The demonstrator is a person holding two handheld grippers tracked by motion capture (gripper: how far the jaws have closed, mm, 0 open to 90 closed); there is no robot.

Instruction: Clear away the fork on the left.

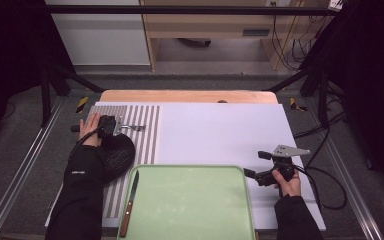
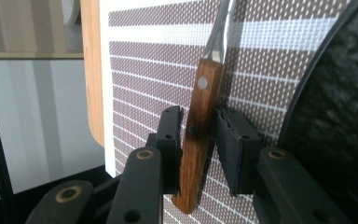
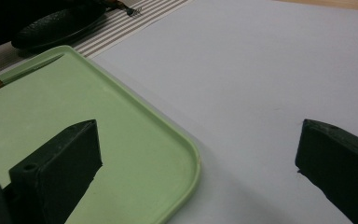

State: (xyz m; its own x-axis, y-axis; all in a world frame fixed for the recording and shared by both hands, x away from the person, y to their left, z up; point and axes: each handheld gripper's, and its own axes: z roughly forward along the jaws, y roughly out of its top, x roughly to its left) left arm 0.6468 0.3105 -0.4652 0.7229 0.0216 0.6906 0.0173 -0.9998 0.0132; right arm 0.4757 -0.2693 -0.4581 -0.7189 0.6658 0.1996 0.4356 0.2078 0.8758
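L gripper (image 2: 199, 140) jaws narrowed round wooden fork handle (image 2: 200, 135) on striped mat (image 2: 144, 93); one pad touching, other just off. R gripper (image 3: 198, 163) wide open, nothing held, by green tray (image 3: 121, 140).

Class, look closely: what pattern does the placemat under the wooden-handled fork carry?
The placemat has brown and white woven stripes, clearest in the left gripper view.

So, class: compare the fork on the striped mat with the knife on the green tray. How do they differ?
The fork lies on the striped mat, its handle between the left gripper jaws; the knife lies untouched on the green tray. The fork ends in tines, the knife in a blade. Both have brown wooden handles.
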